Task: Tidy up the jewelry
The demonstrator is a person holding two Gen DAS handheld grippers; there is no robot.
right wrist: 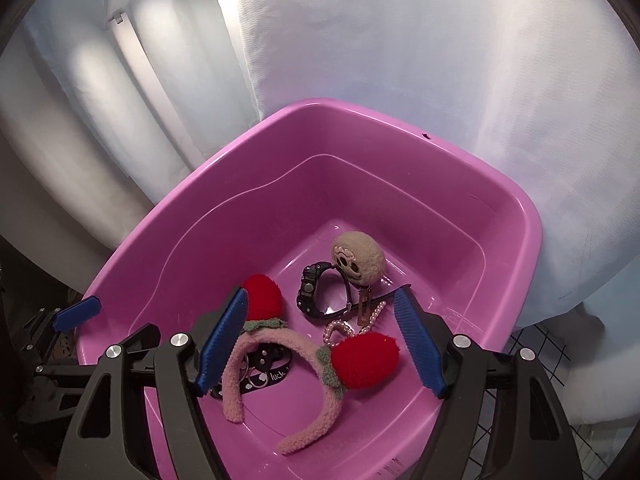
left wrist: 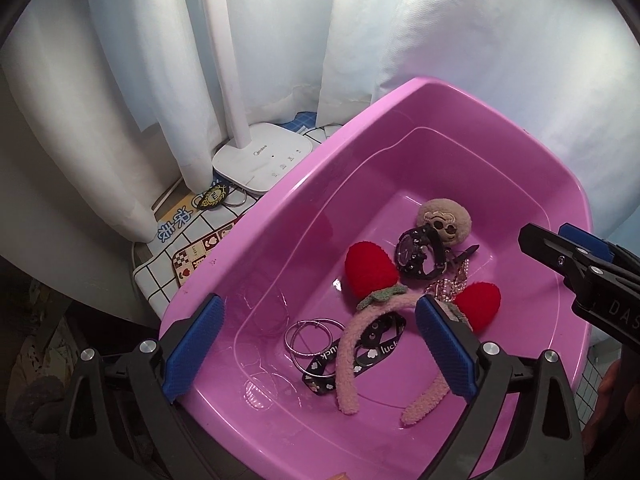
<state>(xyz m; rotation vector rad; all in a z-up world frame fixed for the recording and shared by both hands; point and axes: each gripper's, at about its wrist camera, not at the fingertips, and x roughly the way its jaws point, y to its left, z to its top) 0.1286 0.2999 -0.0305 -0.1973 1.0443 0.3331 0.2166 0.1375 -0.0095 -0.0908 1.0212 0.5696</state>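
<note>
Both the left gripper [left wrist: 316, 344] and right gripper [right wrist: 324, 340] are hovering spread wide, gripping nothing, over the pink basin [left wrist: 400, 128] where the strawberry headband [right wrist: 320, 364] and black watch [right wrist: 316, 296] are lying.

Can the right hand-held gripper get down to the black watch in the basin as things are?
Probably yes: the right hand-held gripper is open above the basin, and the black watch lies uncovered just beyond the strawberry headband.

Pink strawberry headband [left wrist: 362, 344], black watch [left wrist: 416, 254], hoops [left wrist: 310, 336] lie in basin [left wrist: 304, 208].
</note>
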